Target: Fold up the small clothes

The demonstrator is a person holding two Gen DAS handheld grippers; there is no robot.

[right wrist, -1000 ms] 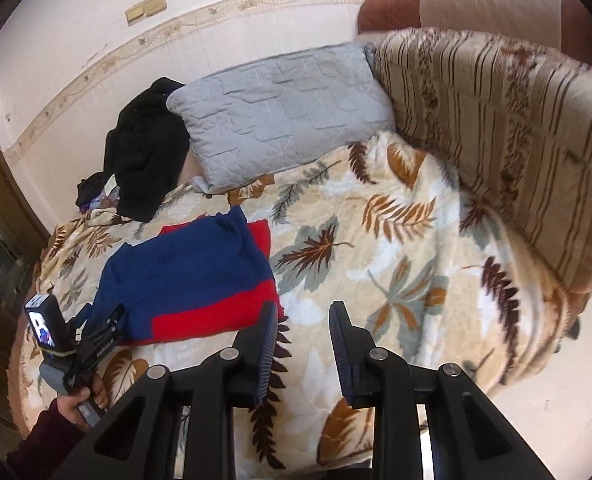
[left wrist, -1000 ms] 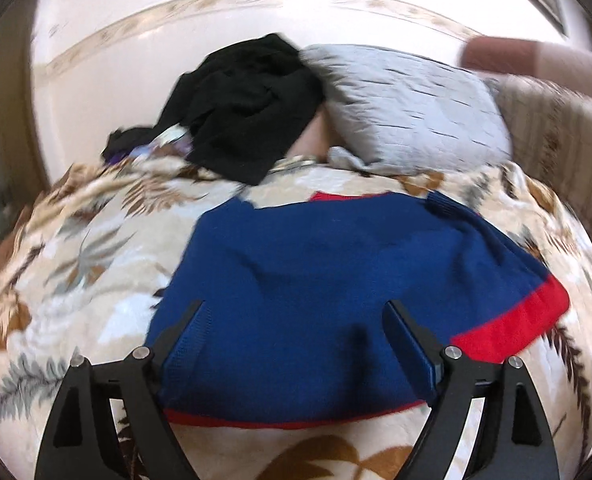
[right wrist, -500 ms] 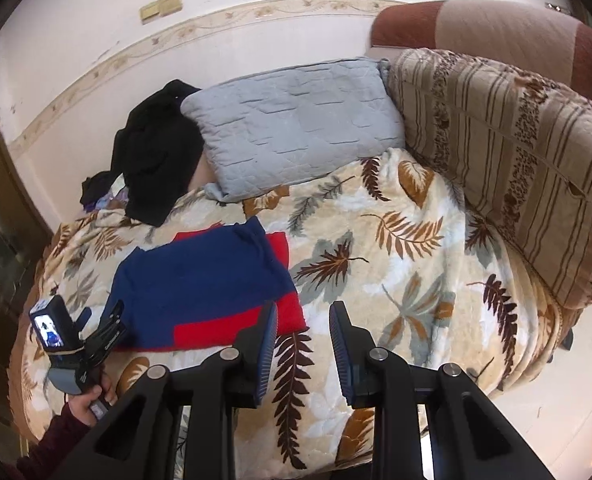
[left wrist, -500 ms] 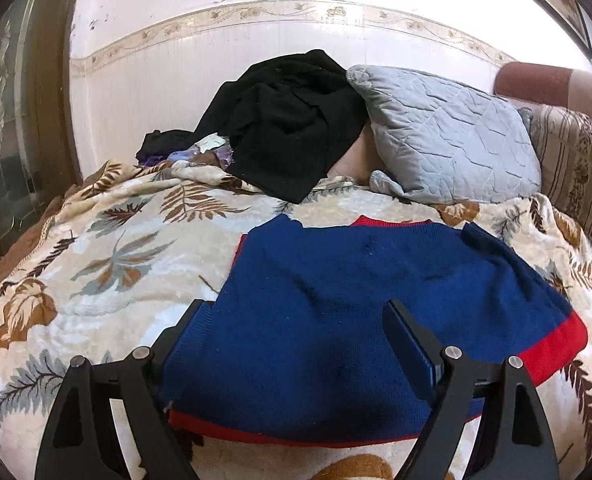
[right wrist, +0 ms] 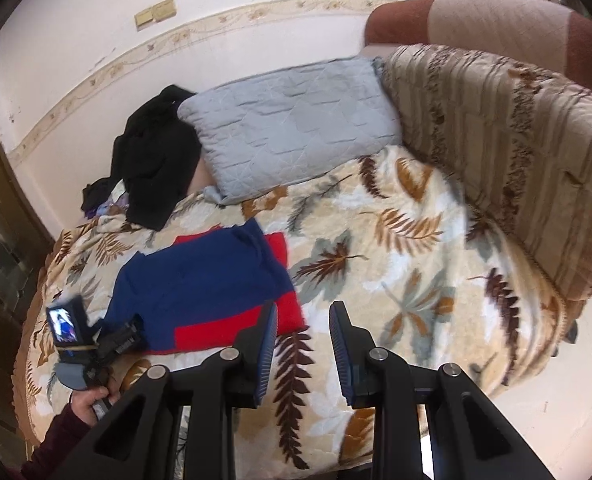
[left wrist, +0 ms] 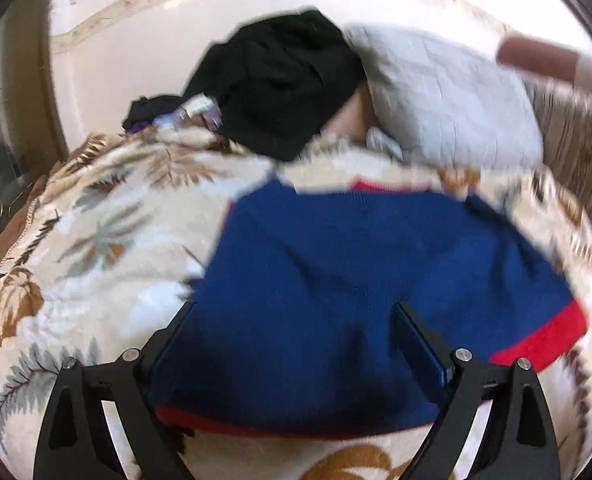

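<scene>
Sweater (right wrist: 200,284), small, dark blue knit, folded into a rough rectangle and lying flat on the leaf-print blanket (right wrist: 395,280) covering the bed. Red showing in a thin hem line along the near edge, in a broad block at the right-hand end, and in a narrow strip peeking out along the far edge. Surface smooth, only faint creases across the blue panel; blurred in the left wrist view. Placed toward the left side of the bed, close to its near edge, well apart from the striped bolster (right wrist: 515,152) along the right edge.

Left gripper (left wrist: 296,316) poised over the near edge of the sweater (left wrist: 355,288), jaws wide and opening, blue cloth seen in the span between the fingers (left wrist: 419,340), pads not pressing on it. Right gripper (right wrist: 301,340) over bare blanket just right of the red end, jaws narrow, nothing between them, touching no cloth.

Farther back, grey quilted pillow (right wrist: 292,132) at the head edge, black garment (right wrist: 156,156) heaped beside it against the wall. Hand (right wrist: 90,400) in a dark red sleeve gripping the left tool's handle at the near left corner.
</scene>
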